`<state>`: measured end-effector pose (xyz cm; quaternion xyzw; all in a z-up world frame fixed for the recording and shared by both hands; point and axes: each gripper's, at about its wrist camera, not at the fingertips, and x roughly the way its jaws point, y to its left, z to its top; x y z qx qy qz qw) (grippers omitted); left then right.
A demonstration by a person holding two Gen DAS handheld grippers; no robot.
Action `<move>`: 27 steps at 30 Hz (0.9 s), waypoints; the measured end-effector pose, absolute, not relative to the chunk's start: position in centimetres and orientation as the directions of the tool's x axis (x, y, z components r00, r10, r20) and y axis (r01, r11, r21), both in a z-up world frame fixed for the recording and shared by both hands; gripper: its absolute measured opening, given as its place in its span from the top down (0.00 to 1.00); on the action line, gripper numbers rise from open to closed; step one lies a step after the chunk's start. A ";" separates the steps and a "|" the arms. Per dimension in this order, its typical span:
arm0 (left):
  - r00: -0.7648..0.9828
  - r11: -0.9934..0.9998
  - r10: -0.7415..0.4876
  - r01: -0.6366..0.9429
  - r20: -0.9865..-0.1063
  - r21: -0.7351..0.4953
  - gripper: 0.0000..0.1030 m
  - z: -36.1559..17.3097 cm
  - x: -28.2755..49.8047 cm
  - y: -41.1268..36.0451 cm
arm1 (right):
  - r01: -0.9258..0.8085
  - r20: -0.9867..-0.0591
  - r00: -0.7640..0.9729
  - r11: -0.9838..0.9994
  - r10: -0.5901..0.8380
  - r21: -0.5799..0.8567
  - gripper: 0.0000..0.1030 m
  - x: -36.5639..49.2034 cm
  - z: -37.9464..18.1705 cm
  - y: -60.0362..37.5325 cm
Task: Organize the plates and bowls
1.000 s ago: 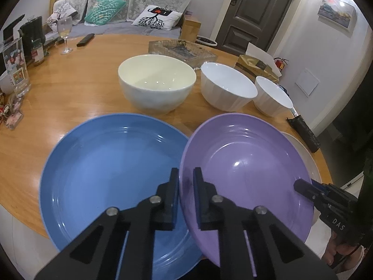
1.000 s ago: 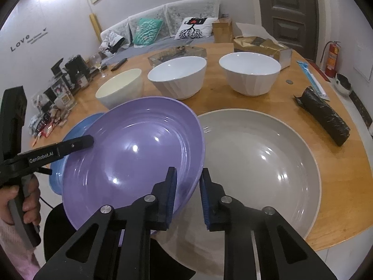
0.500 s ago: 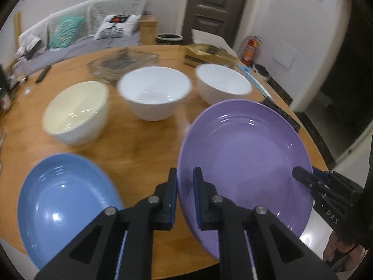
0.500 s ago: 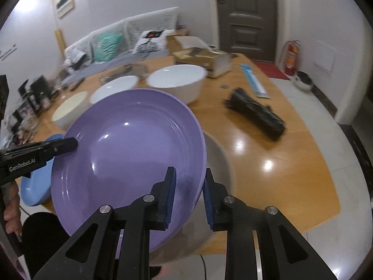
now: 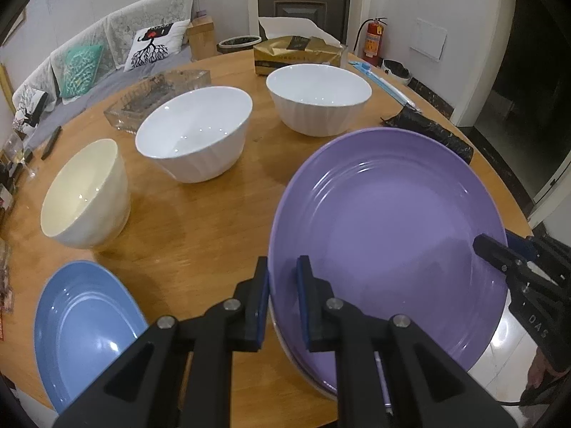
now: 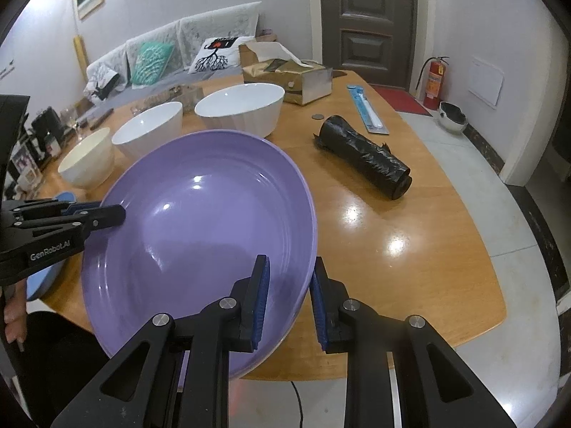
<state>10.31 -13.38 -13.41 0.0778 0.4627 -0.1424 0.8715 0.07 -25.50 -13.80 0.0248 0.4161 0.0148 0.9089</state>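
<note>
The purple plate [image 5: 389, 228] [image 6: 200, 246] is held by both grippers. My left gripper [image 5: 282, 289] is shut on its left rim and shows in the right wrist view [image 6: 107, 215]. My right gripper [image 6: 289, 292] is shut on its right rim and shows in the left wrist view [image 5: 489, 248]. A pale rim of the grey plate [image 5: 285, 346] shows just under the purple plate's near edge. The blue plate [image 5: 82, 328] lies at the front left. A cream bowl [image 5: 84, 196] and two white bowls [image 5: 194, 135] [image 5: 317, 98] stand behind.
A black rolled bag [image 6: 364, 157] lies right of the plate on the round wooden table [image 6: 410, 249]. A gold tissue box [image 6: 285, 75], a glass tray [image 5: 157, 98] and a blue packet [image 6: 367, 108] sit farther back. Small items crowd the table's far left edge.
Both grippers carried the purple plate to the right, away from the blue plate, and now hold it over the grey plate, which it almost wholly hides.
</note>
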 end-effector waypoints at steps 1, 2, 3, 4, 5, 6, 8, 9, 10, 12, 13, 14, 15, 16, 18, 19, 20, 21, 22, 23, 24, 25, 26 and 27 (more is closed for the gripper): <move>0.534 0.947 -0.170 0.321 -0.829 0.013 0.89 -13.5 10.2 -13.4 | -0.010 -0.759 0.649 0.999 0.044 0.050 0.82 0.1 -13.8 -25.4; 0.537 0.947 -0.163 0.321 -0.828 0.022 0.89 -13.5 10.1 -13.6 | -0.013 -0.763 0.645 0.999 0.038 0.039 0.82 0.1 -13.8 -25.2; 0.550 0.947 -0.145 0.318 -0.823 0.046 0.88 -13.5 9.9 -13.7 | -0.018 -0.769 0.639 1.000 0.029 0.022 0.82 0.0 -13.8 -25.0; 0.562 0.946 -0.129 0.318 -0.817 0.069 0.88 -13.5 9.6 -13.9 | -0.027 -0.774 0.633 1.000 0.016 -0.001 0.82 0.0 -13.8 -24.7; 0.574 0.942 -0.111 0.321 -0.812 0.098 0.88 -13.5 9.3 -14.2 | -0.036 -0.779 0.627 0.999 -0.003 -0.033 0.82 0.0 -13.8 -24.2; 0.579 0.939 -0.098 0.323 -0.810 0.118 0.88 -13.6 9.1 -14.4 | -0.039 -0.783 0.621 0.998 -0.019 -0.056 0.82 0.0 -13.8 -23.9; 0.574 0.936 -0.086 0.327 -0.815 0.132 0.87 -13.9 9.2 -14.5 | -0.044 -0.788 0.614 0.994 -0.052 -0.100 0.82 0.0 -13.9 -23.4; 0.568 0.937 -0.088 0.327 -0.818 0.126 0.87 -14.0 9.4 -14.4 | -0.045 -0.790 0.610 0.992 -0.067 -0.119 0.82 0.0 -14.0 -23.2; 0.564 0.937 -0.090 0.328 -0.821 0.122 0.87 -14.1 9.5 -14.3 | -0.046 -0.791 0.607 0.991 -0.070 -0.124 0.81 0.1 -14.1 -23.1; 0.563 0.936 -0.087 0.329 -0.822 0.125 0.87 -14.1 9.6 -14.3 | -0.048 -0.794 0.604 0.991 -0.071 -0.126 0.78 0.2 -14.1 -23.0; 0.562 0.936 -0.086 0.329 -0.823 0.126 0.87 -14.1 9.8 -14.4 | -0.048 -0.795 0.602 0.991 -0.074 -0.128 0.78 0.3 -14.1 -22.9; 0.559 0.936 -0.087 0.330 -0.825 0.125 0.87 -14.2 9.9 -14.5 | -0.047 -0.795 0.601 0.990 -0.079 -0.134 0.78 0.4 -14.1 -22.8; 0.556 0.936 -0.088 0.331 -0.827 0.123 0.88 -14.3 10.0 -14.5 | -0.047 -0.797 0.598 0.989 -0.087 -0.143 0.78 0.5 -14.3 -22.8; 0.552 0.935 -0.087 0.332 -0.829 0.123 0.88 -14.4 10.1 -14.6 | -0.046 -0.800 0.593 0.987 -0.095 -0.152 0.78 0.6 -14.5 -22.7; 0.550 0.935 -0.082 0.331 -0.831 0.127 0.87 -14.6 10.4 -14.8 | -0.049 -0.803 0.585 0.984 -0.109 -0.169 0.77 0.7 -14.9 -22.6; 0.553 0.935 -0.080 0.330 -0.830 0.130 0.87 -14.7 10.5 -15.0 | -0.052 -0.805 0.584 0.984 -0.110 -0.172 0.76 0.9 -15.0 -22.5; 0.554 0.935 -0.079 0.330 -0.829 0.131 0.87 -14.7 10.6 -15.0 | -0.054 -0.804 0.585 0.984 -0.108 -0.171 0.76 0.9 -15.0 -22.5; 0.555 0.936 -0.081 0.329 -0.828 0.129 0.87 -14.7 10.7 -15.0 | -0.053 -0.804 0.586 0.985 -0.102 -0.164 0.76 0.8 -14.9 -22.6; 0.555 0.936 -0.085 0.329 -0.828 0.125 0.87 -14.7 10.7 -15.0 | -0.049 -0.805 0.586 0.987 -0.095 -0.153 0.76 0.8 -14.9 -22.8; 0.555 0.936 -0.088 0.330 -0.828 0.122 0.85 -14.7 10.7 -14.9 | -0.046 -0.806 0.585 0.988 -0.092 -0.146 0.77 0.8 -14.8 -22.9; 0.556 0.936 -0.094 0.332 -0.826 0.118 0.85 -14.5 10.7 -14.8 | -0.040 -0.804 0.586 0.988 -0.100 -0.152 0.78 0.8 -14.6 -23.0; 0.561 0.938 -0.101 0.330 -0.821 0.110 0.85 -14.2 10.7 -14.5 | -0.032 -0.799 0.590 0.985 -0.117 -0.167 0.77 0.7 -14.3 -23.0; 0.567 0.941 -0.120 0.325 -0.815 0.088 0.85 -13.6 10.5 -13.8 | -0.023 -0.792 0.596 0.984 -0.129 -0.178 0.77 0.5 -13.9 -23.0; 0.576 0.946 -0.149 0.320 -0.803 0.053 0.83 -12.7 10.3 -12.8 | -0.015 -0.782 0.610 0.984 -0.131 -0.176 0.77 0.3 -13.2 -23.0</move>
